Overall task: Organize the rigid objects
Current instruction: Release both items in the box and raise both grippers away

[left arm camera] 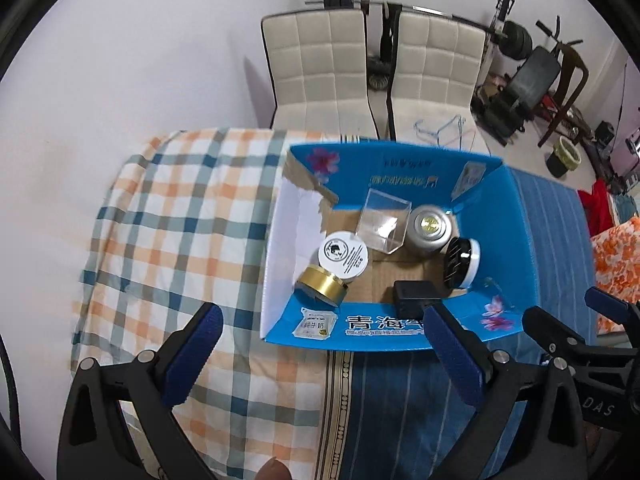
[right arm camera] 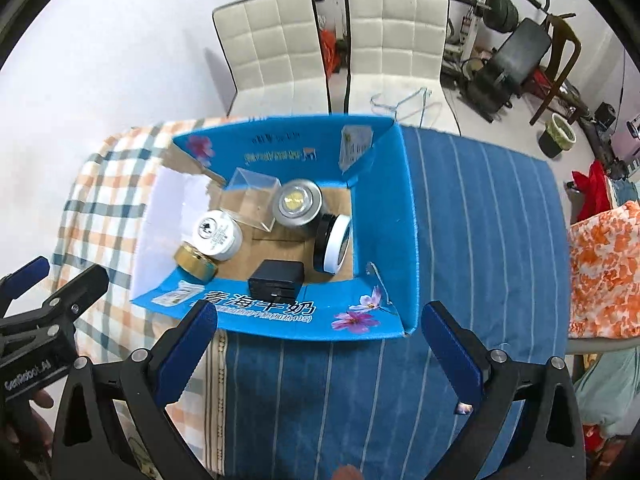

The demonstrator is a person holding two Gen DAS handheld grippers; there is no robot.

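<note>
1. Blue cardboard box (left arm camera: 400, 332), top open, sits on the bench over two cloths: a checked orange-and-teal cloth (left arm camera: 168, 216) on the 9 o'clock side and a blue striped cloth (right arm camera: 480, 240) on the 3 o'clock side. Brown cardboard floor shows inside.
2. Contents, left wrist view. Clear plastic case (left arm camera: 382, 220) near the box centre, toward 12 o'clock. Silver tin with a gold lid emblem (left arm camera: 429, 226) just beside it at 3 o'clock.
3. Black-and-white jar (left arm camera: 462, 262) lies on its side against the 3 o'clock wall, touching or nearly touching the tin; cannot tell which.
4. White round jar with printed lid (left arm camera: 344, 256) at 9 o'clock of the box floor. Gold tape roll (left arm camera: 322, 286) tilted at 7 o'clock, leaning against the white jar.
5. Black power adapter (left arm camera: 414, 298) against the near wall at 6 o'clock, upright.
6. Left gripper (left arm camera: 324, 350): fingers wide apart, nothing between them, hovering short of the box's near wall. Right finger pad overlaps the near wall in view; contact not clear.
7. Right gripper (right arm camera: 320, 340): fingers wide apart, empty, over the striped cloth just at 6 o'clock of the box.
8. All six items are inside the box; none on the cloths.
9. Two cream padded chairs (right arm camera: 332, 44) stand beyond the bench at 12 o'clock, weights gear behind.
</note>
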